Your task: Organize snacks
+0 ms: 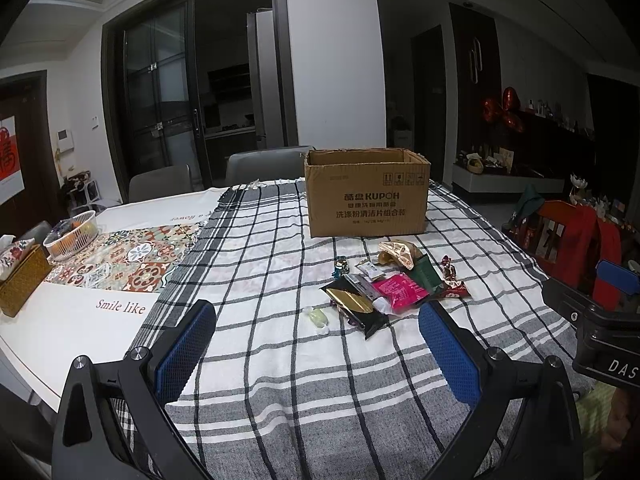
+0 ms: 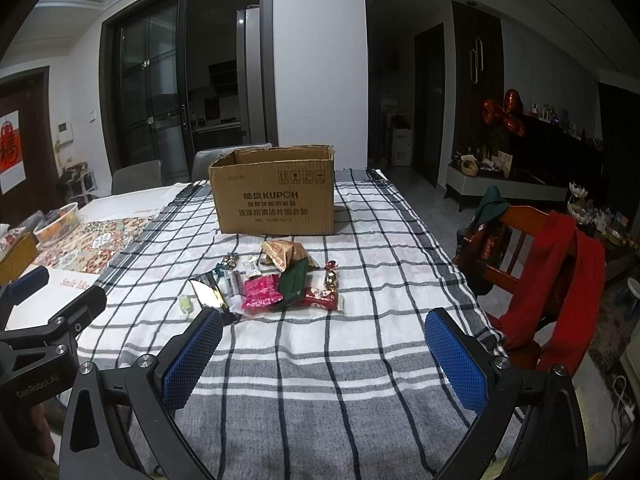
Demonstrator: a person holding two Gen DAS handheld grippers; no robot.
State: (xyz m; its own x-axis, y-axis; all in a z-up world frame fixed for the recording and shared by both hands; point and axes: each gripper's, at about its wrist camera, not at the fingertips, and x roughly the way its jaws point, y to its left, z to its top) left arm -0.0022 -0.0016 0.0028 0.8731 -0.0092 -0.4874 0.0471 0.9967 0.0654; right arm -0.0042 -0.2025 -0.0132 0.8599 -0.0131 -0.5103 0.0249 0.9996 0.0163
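**Snacks piled in front of the box, both grippers empty**

The snacks lie in a loose heap on the checked cloth, just in front of the cardboard box, whose top is open. The heap holds a pink packet, a black and gold packet, a dark green packet, a tan crinkled bag and a few twist-wrapped sweets; 1 pale sweet sits apart to the left. They look light, thin and crinkly, with glossy film that is likely slippery and contents that could crush. A gentle pinch on a flat sealed edge, or across a sweet's middle, seems safest.

The left gripper hovers near the heap, its jaws spread wide with nothing between the blue ridged pads. The right gripper is likewise released and empty, close to the heap's near edge. The cloth is soft woven fabric and may bunch under a scraping finger. The box is stiff corrugated card.
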